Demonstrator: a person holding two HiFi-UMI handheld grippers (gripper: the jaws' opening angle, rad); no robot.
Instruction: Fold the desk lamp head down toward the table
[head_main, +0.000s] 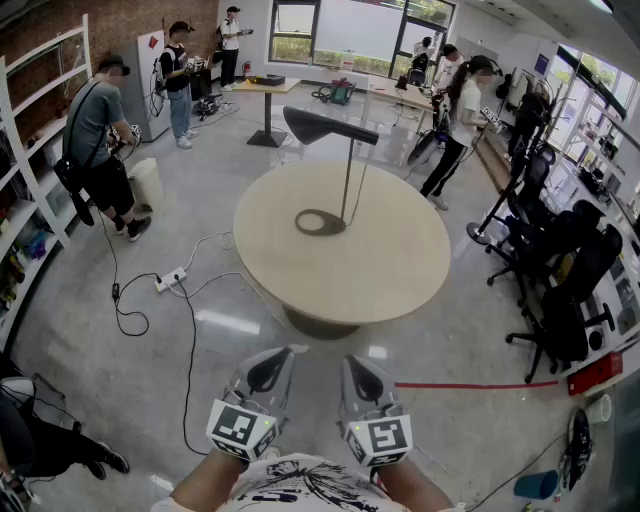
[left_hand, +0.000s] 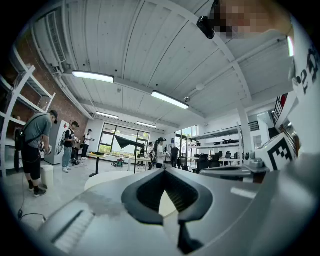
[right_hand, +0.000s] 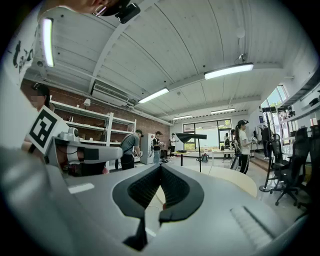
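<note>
A black desk lamp stands on the round beige table (head_main: 400, 270). Its flat wedge-shaped head (head_main: 325, 125) sits level atop a thin upright stem (head_main: 347, 180) that rises from a ring base (head_main: 320, 221). Both grippers are held close to the person's body, well short of the table's near edge. My left gripper (head_main: 281, 352) and right gripper (head_main: 353, 360) point toward the table, jaws together and holding nothing. The lamp head (left_hand: 127, 143) shows small and far off in the left gripper view, beyond my left gripper (left_hand: 165, 171). In the right gripper view the lamp head (right_hand: 191, 136) stands beyond my right gripper (right_hand: 160, 166).
A power strip (head_main: 168, 280) and black cables lie on the floor at the left. Black office chairs (head_main: 560, 300) crowd the right side, near a red floor line (head_main: 460, 385). Several people stand around the room. White shelves (head_main: 30, 150) line the left wall.
</note>
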